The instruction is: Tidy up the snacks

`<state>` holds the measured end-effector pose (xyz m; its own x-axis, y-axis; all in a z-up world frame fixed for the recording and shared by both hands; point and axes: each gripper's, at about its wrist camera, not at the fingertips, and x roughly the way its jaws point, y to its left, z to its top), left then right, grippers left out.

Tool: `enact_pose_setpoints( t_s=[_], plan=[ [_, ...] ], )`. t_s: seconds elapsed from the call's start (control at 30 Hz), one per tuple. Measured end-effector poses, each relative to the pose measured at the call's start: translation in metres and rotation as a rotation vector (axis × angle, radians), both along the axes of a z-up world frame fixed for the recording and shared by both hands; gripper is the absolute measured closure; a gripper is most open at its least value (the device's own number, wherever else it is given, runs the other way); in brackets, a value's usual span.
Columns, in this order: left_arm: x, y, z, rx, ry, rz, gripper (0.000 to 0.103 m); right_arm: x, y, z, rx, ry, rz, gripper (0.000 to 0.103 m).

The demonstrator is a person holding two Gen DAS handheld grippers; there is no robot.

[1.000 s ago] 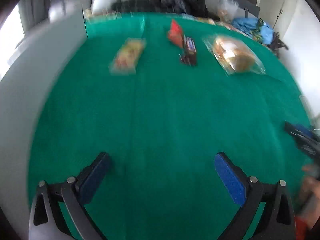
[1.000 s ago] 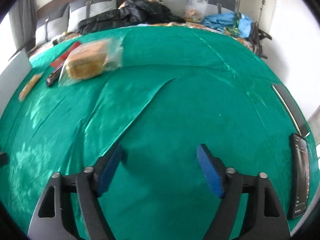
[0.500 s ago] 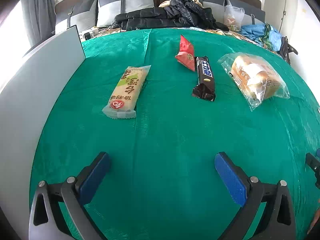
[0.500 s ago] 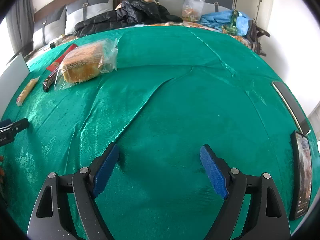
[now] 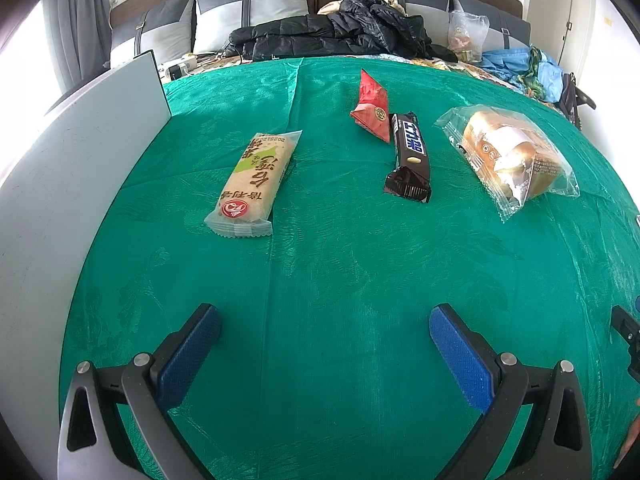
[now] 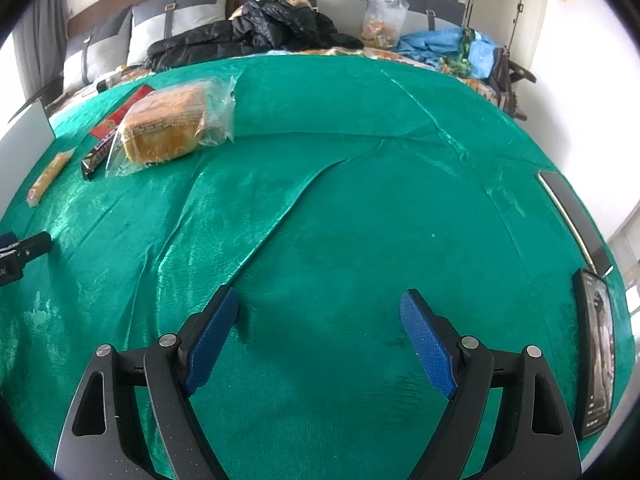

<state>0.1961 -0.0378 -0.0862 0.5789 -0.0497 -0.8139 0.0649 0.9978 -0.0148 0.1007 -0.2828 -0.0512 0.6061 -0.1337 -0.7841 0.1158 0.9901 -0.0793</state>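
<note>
Several snacks lie on the green cloth (image 5: 340, 272). A beige wafer pack (image 5: 254, 184) lies to the left. A red triangular packet (image 5: 372, 108) and a dark chocolate bar (image 5: 411, 156) lie in the middle. A clear bag of bread (image 5: 512, 156) lies to the right. My left gripper (image 5: 325, 316) is open and empty, well short of them. My right gripper (image 6: 319, 304) is open and empty over bare cloth. In the right wrist view the bread bag (image 6: 172, 124), chocolate bar (image 6: 94, 160) and wafer pack (image 6: 48, 178) sit far left.
A white board (image 5: 72, 168) stands along the cloth's left edge. Two phones (image 6: 598, 364) lie at the right edge. A black jacket (image 5: 340, 36) and pillows lie behind the cloth. The left gripper's tip (image 6: 24, 250) shows at the right wrist view's left edge.
The left wrist view swung and settled on the snacks, which now look nearer. The right gripper moved slightly forward; both stayed open.
</note>
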Motion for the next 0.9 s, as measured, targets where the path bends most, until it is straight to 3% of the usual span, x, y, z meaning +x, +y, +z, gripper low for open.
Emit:
enact_pose_setpoints(
  t_s=[0.27,0.47,0.9],
  plan=[
    [-0.0002,0.0003,0.0,0.0,0.0,0.0,0.0,-0.0015,0.0045,0.0008,-0.043,-0.003,-0.004,0.017],
    [-0.0003,0.0008,-0.0002,0.0,0.0,0.0,0.0,-0.0007,0.0021,0.0007,0.002,0.002,-0.006,0.017],
    [-0.0002,0.0009,-0.0001,-0.001,-0.001,0.0,0.0,-0.0001,0.002,0.0006,-0.01,0.001,-0.006,0.017]
  ],
)
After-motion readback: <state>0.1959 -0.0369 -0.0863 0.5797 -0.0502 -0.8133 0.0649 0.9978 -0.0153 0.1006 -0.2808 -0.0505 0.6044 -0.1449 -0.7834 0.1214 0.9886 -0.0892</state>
